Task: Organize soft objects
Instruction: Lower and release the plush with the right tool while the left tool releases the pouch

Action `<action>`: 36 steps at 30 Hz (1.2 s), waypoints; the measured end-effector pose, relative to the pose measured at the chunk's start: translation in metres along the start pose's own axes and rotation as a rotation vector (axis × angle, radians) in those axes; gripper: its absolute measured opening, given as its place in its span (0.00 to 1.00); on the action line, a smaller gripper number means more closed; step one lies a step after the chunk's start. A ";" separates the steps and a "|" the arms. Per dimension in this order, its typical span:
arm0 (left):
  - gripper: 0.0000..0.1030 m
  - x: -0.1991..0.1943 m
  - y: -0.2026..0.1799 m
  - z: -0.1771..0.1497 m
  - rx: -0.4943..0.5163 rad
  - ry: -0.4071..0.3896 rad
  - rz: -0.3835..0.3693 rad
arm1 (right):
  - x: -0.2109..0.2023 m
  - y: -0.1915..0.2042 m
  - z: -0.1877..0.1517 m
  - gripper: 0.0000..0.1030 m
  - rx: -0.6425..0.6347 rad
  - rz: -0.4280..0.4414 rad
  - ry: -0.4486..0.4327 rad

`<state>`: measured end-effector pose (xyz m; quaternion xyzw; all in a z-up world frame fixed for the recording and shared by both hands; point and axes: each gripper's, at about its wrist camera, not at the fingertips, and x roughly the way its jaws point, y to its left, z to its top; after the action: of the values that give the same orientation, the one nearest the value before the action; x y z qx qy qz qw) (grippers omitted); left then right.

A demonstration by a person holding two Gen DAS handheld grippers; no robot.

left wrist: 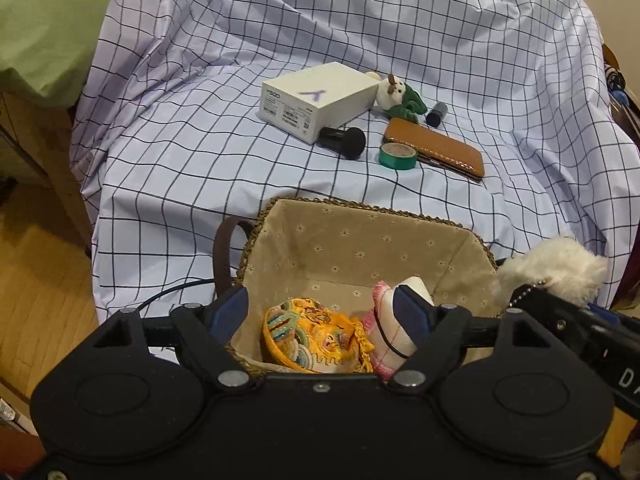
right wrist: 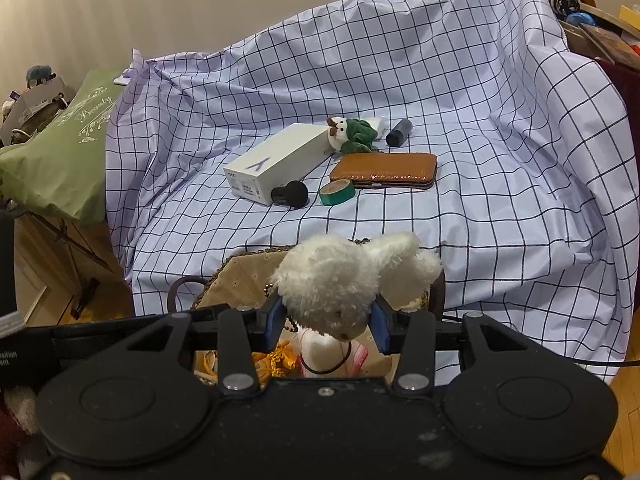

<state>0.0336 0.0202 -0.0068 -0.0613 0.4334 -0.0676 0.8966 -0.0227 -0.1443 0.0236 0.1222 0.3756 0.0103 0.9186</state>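
Note:
A fabric-lined woven basket (left wrist: pixel 360 205) (right wrist: pixel 240 274) sits at the front edge of the checked sheet (left wrist: pixel 200 140). Inside it lie a yellow embroidered pouch (left wrist: pixel 316 336) and a rolled white-and-pink cloth (left wrist: pixel 386 322) (right wrist: pixel 324 354). My left gripper (left wrist: pixel 318 300) hangs open over the basket, its blue pads apart and touching nothing. My right gripper (right wrist: pixel 327 314) is shut on a fluffy white plush toy (right wrist: pixel 340 276) (left wrist: pixel 560 268), held above the basket's right side. Farther back on the sheet lies a small white plush in green (left wrist: pixel 396 94) (right wrist: pixel 348 132).
A white box (left wrist: pixel 316 100), a black brush (left wrist: pixel 348 142), a green tape roll (left wrist: pixel 398 156), a brown case (left wrist: pixel 436 146) and a small dark bottle (left wrist: pixel 436 114) lie mid-sheet. A green bag (left wrist: pixel 44 32) sits at the left, above wooden floor (left wrist: pixel 36 280).

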 end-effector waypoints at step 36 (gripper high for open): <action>0.73 -0.002 -0.002 -0.003 0.008 0.000 0.010 | 0.000 -0.002 -0.002 0.49 0.000 0.003 0.005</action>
<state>0.0301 0.0186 -0.0073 -0.0554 0.4333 -0.0648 0.8972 -0.0239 -0.1454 0.0222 0.1225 0.3776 0.0121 0.9177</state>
